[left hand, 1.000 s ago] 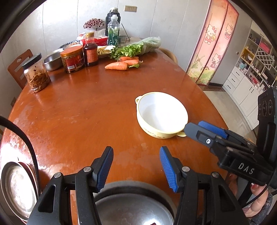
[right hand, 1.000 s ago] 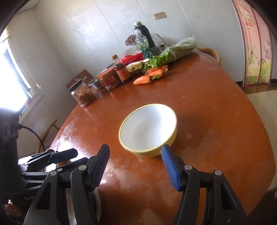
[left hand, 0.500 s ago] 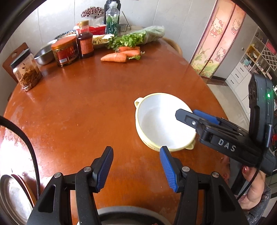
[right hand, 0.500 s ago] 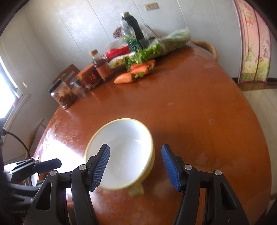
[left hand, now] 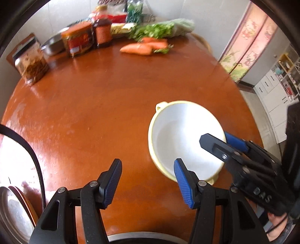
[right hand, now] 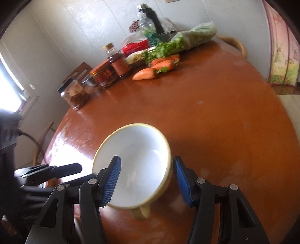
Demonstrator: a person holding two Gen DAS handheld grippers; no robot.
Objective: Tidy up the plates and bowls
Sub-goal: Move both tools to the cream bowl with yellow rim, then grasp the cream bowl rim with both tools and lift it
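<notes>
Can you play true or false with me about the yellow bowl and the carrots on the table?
1. The yellow bowl is empty. True.
2. The bowl is upside down. False: it sits upright, white inside showing.
3. The right gripper has one finger inside the bowl and one outside its rim. True.
4. The carrots lie inside the bowl. False: they lie on the table near the far edge.
5. The left gripper holds a plate. False: nothing is between its fingers.

At the far edge of the round wooden table point(left hand: 90, 105) lie three carrots point(left hand: 138, 49) beside bagged greens point(left hand: 161, 30). Left of them stand a dark sauce bottle point(left hand: 102, 32), a red-labelled jar point(left hand: 77, 41) and a black-lidded glass jar point(left hand: 31, 60). Behind them stand a flask point(right hand: 152, 16) and a plastic bottle point(right hand: 148, 31).
</notes>
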